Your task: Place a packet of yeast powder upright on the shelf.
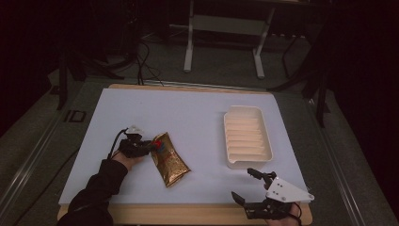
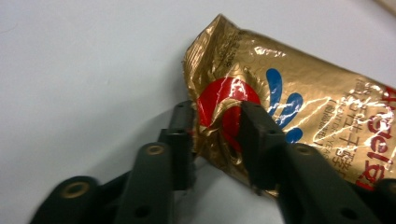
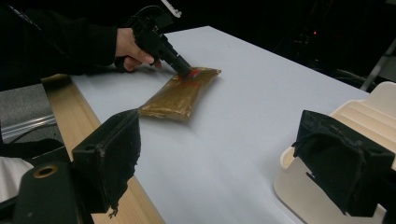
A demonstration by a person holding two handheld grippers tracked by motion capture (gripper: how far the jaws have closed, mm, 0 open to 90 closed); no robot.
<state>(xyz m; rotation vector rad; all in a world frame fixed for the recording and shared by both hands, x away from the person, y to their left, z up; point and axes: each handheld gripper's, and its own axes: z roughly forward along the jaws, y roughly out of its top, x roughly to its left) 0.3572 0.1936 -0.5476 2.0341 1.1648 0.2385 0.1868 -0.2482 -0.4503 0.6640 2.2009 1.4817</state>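
Gold foil pouch (image 1: pixel 169 160) lies flat on the pale table (image 1: pixel 188 117), toward the near left corner, slanting from its upper end down to the right. Left tongs (image 2: pixel 217 126) have closed on that upper end: in the left gripper view one pad (image 2: pixel 254 135) presses on the red circle printed on the foil and the other sits under the crumpled edge, so the pouch is pinched between them. In the high view the same left tongs (image 1: pixel 141 145) come in from the left side, with the hand (image 1: pixel 124 160) and a dark sleeve (image 1: pixel 96 188) trailing back to the near edge. Right tongs (image 1: pixel 247 183) hover over the near right corner with jaws standing wide and nothing between them; the right gripper view looks between those two pads across the table toward the pouch (image 3: pixel 180 95). A cream ridged tray (image 1: pixel 247 136) sits on the right half of the table, its near end just beyond the right tongs and well apart from the pouch. Bare tabletop separates pouch and tray, with nothing lying between them. Beyond the far edge stands a pale metal frame (image 1: pixel 226 28) on the floor among dark cables (image 1: pixel 141 61), though that part is too dim to make out well.
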